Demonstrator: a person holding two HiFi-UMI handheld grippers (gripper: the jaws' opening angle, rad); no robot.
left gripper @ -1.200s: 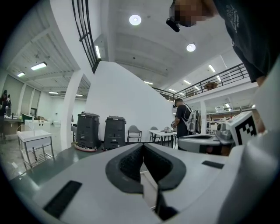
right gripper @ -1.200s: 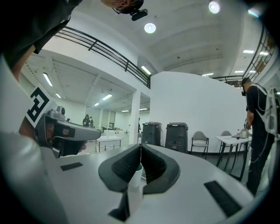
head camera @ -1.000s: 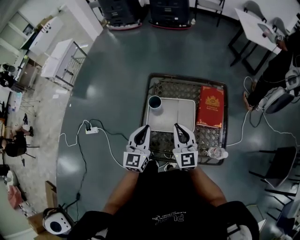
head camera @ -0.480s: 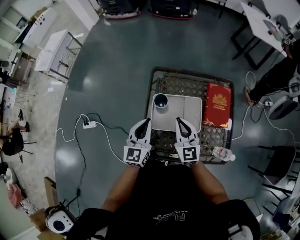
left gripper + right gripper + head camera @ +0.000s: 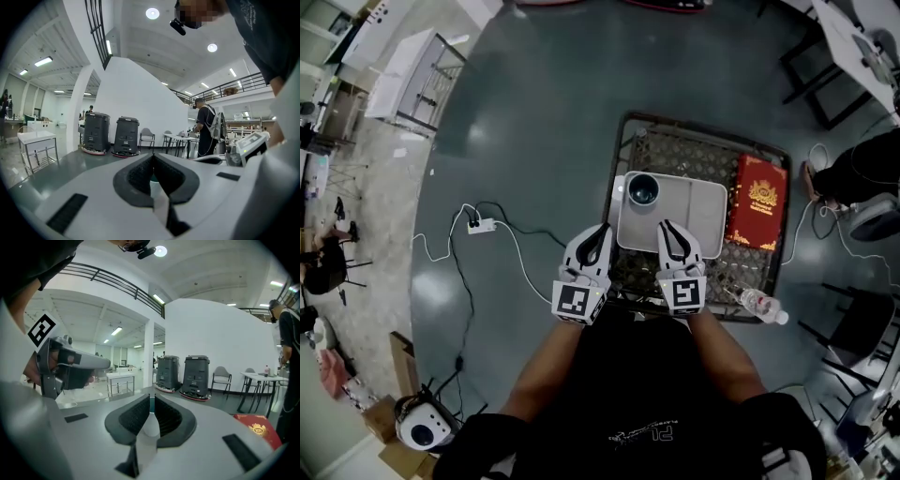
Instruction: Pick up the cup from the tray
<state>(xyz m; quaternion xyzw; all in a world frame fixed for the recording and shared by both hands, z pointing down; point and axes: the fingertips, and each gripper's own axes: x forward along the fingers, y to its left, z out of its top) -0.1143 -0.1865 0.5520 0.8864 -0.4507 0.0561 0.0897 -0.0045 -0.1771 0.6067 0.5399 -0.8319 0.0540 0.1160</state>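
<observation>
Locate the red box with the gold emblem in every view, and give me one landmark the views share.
Head view: the red box lies on the mesh table, right of the white tray.
Left gripper view: not in it.
Right gripper view: at the lower right edge.
Shared landmark: the white wire-frame table, upper left, far left, and left of centre respectively.

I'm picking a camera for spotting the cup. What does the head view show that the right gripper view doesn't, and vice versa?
Only the head view: the cup in plain sight on the tray, and a bottle. Only the right gripper view: ceiling lights and a balcony railing. Both: the red box and the left gripper.
</observation>
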